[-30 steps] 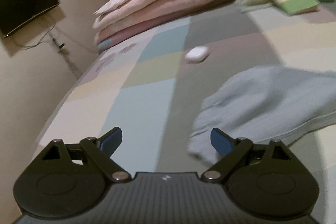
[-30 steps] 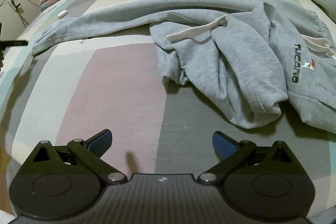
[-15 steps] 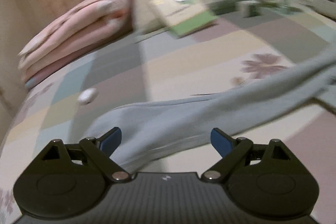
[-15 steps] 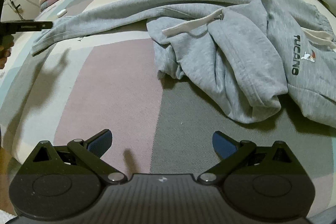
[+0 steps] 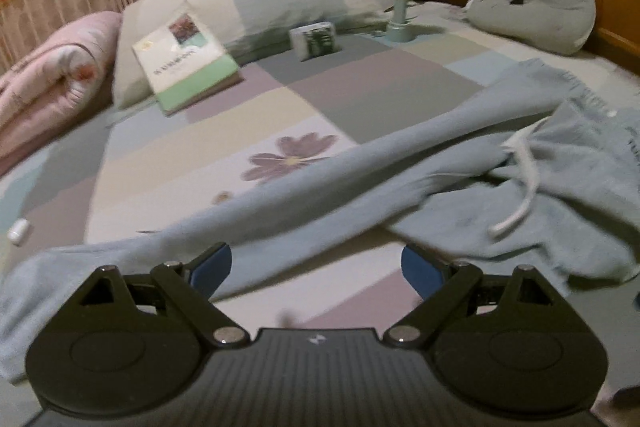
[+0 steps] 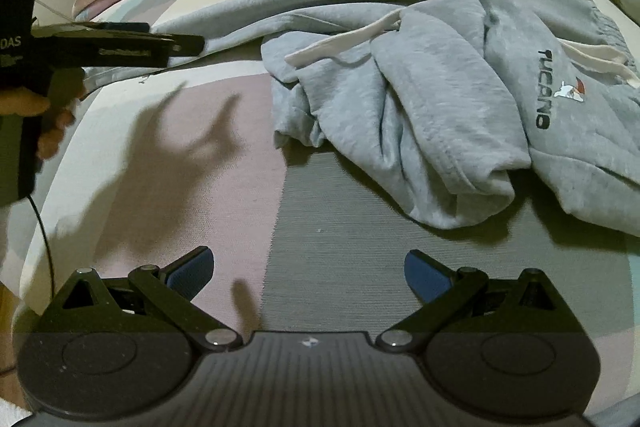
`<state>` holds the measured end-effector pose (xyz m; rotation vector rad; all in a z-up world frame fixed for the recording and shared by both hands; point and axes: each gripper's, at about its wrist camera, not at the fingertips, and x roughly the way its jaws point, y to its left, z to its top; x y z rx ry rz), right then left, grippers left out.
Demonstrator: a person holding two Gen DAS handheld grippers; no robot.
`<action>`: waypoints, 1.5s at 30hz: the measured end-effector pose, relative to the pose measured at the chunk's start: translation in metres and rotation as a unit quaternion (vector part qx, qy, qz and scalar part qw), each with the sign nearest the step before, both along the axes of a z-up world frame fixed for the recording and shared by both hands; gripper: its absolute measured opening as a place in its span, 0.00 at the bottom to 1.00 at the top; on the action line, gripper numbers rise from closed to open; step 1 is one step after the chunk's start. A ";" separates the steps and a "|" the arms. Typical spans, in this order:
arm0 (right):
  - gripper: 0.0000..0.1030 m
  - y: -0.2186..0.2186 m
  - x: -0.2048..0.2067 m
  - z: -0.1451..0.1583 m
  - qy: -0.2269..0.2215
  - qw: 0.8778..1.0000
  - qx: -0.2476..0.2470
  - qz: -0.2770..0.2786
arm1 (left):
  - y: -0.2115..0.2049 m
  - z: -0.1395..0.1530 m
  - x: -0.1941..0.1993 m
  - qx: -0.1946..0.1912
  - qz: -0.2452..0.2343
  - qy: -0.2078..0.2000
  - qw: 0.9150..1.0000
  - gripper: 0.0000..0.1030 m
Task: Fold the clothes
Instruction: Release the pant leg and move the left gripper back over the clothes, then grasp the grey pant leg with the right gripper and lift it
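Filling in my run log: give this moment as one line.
stage: reach | left gripper: open, over trouser leg | right gripper: open, over bare bed | trousers: crumpled, unfolded

Your left gripper (image 5: 316, 267) is level and low, jaws spread wide, nothing between its blue pads (image 5: 212, 267). Your right gripper (image 6: 308, 271) is likewise wide apart and empty. Your left hand (image 6: 38, 115) grips its handle.

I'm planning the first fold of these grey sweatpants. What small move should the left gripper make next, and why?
Probably ease the left gripper down and shut it on the stretched-out leg of the grey sweatpants. Its fingers stand open with that leg lying between them, and nothing is held yet.
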<state>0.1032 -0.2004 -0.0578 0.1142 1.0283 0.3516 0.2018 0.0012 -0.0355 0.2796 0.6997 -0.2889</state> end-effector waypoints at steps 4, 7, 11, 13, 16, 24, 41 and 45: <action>1.00 -0.002 -0.003 -0.002 -0.007 1.000 -0.004 0.010 | -0.019 -0.008 -0.016 -0.013 -0.007 0.009 1.000 0.89; 1.00 -0.005 -0.006 -0.003 -0.013 1.000 -0.008 0.016 | -0.029 -0.009 -0.033 -0.025 -0.004 0.013 1.000 0.89; 1.00 -0.011 -0.012 -0.001 -0.017 1.000 -0.002 0.014 | -0.040 -0.008 -0.055 -0.023 -0.006 0.011 1.000 0.91; 1.00 -0.016 -0.015 0.001 -0.017 1.000 0.005 0.012 | -0.043 -0.009 -0.065 -0.013 0.004 0.009 1.000 0.91; 1.00 -0.020 -0.019 0.005 -0.026 1.000 0.010 0.015 | -0.041 -0.010 -0.077 0.006 0.024 0.014 1.000 0.91; 1.00 0.000 -0.008 0.039 -0.085 0.992 0.011 0.097 | -0.009 0.004 -0.097 0.054 0.068 -0.006 0.996 0.91; 1.00 0.056 0.177 0.016 0.005 0.995 -0.038 0.095 | 0.040 0.016 -0.113 0.011 0.082 -0.029 0.996 0.92; 1.00 0.056 0.206 -0.003 0.047 0.995 -0.056 0.069 | 0.043 0.017 -0.115 0.003 0.081 -0.034 0.996 0.92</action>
